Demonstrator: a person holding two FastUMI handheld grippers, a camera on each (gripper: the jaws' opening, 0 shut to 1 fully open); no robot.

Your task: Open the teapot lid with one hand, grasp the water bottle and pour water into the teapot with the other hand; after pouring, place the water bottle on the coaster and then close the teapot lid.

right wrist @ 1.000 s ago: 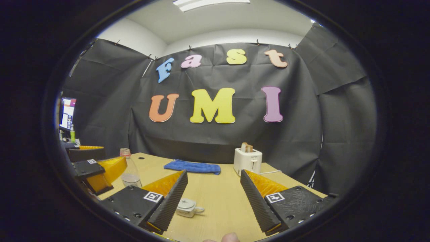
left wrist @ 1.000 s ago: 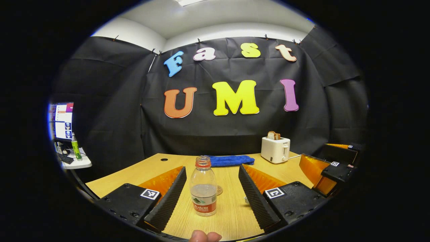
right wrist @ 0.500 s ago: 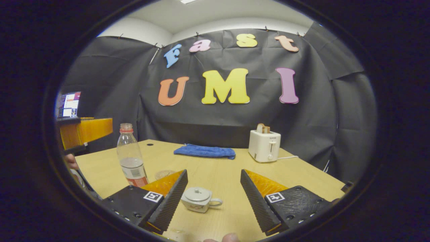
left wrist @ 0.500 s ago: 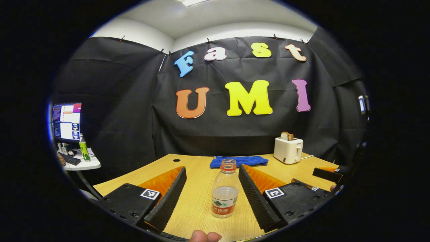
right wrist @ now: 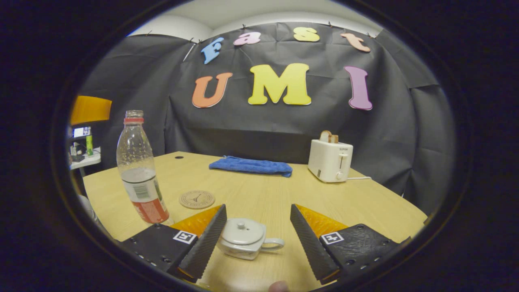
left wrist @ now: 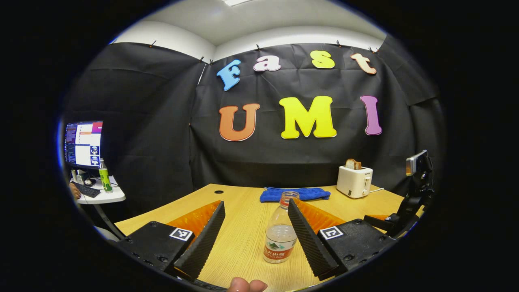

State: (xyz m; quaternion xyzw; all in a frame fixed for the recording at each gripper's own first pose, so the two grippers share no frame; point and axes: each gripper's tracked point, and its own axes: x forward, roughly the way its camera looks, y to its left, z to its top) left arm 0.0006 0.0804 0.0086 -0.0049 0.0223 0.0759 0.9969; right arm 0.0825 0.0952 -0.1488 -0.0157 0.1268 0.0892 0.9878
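Table (right wrist: 365,202) | water bottle (left wrist: 279,237) upright (label unreadable) | teapot (right wrist: 243,243) lidded

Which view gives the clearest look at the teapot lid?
The right gripper view: the teapot sits between the open right tongs, its lid on, knob visible. The left gripper view looks at the water bottle instead.

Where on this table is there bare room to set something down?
Bare wood lies between the coaster, blue towel and toaster, and along the table's right side. It is crowded near the front, where the water bottle and teapot stand.
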